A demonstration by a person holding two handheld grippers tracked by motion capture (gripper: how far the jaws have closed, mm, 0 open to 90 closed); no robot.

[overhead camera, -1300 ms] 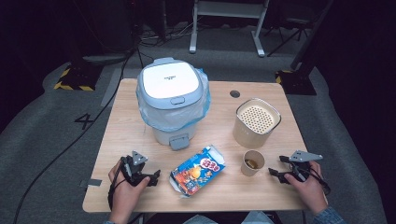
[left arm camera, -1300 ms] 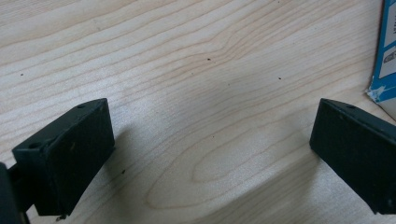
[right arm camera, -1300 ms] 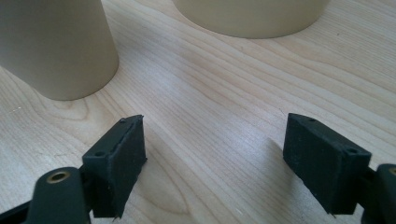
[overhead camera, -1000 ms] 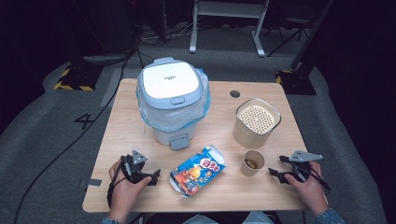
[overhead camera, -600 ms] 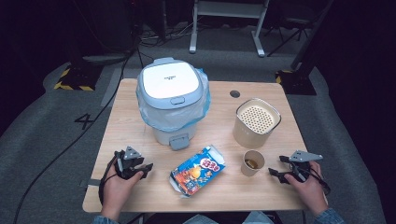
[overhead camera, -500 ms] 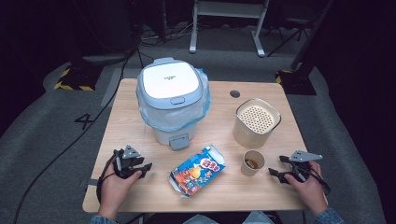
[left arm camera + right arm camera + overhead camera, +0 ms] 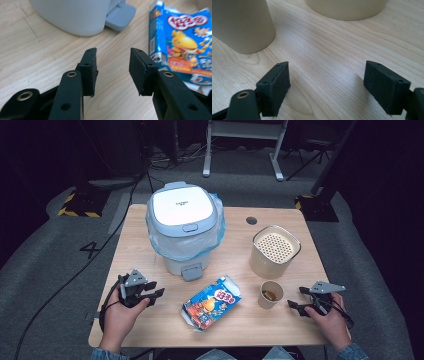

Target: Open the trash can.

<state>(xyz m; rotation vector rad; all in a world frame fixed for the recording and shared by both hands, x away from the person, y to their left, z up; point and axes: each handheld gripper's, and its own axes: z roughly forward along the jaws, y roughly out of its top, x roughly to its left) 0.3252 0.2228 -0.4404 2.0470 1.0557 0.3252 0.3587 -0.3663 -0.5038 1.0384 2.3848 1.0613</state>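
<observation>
A white and pale-blue lidded bin (image 7: 184, 227) with a plastic liner stands at the table's middle back, its pedal (image 7: 192, 271) facing me. A colourful snack box (image 7: 211, 302) lies flat in front of it. My left gripper (image 7: 154, 292) rests at the front left, open and holding nothing, its jaws pointing toward the box. In the left gripper view the open left gripper (image 7: 112, 72) faces the bin base (image 7: 70, 15) and the snack box (image 7: 185, 42). My right gripper (image 7: 296, 298) sits at the front right, wide open, just right of a paper cup (image 7: 270, 294).
A beige canister (image 7: 275, 251) with a perforated lid stands behind the cup. In the right gripper view the cup (image 7: 239, 25) and canister (image 7: 347, 8) rise beyond the open right gripper (image 7: 332, 87). A dark round hole (image 7: 251, 220) marks the wooden table (image 7: 140, 250).
My left hand and gripper have shifted a little to the left and away from the front edge. The right gripper and all objects have stayed put.
</observation>
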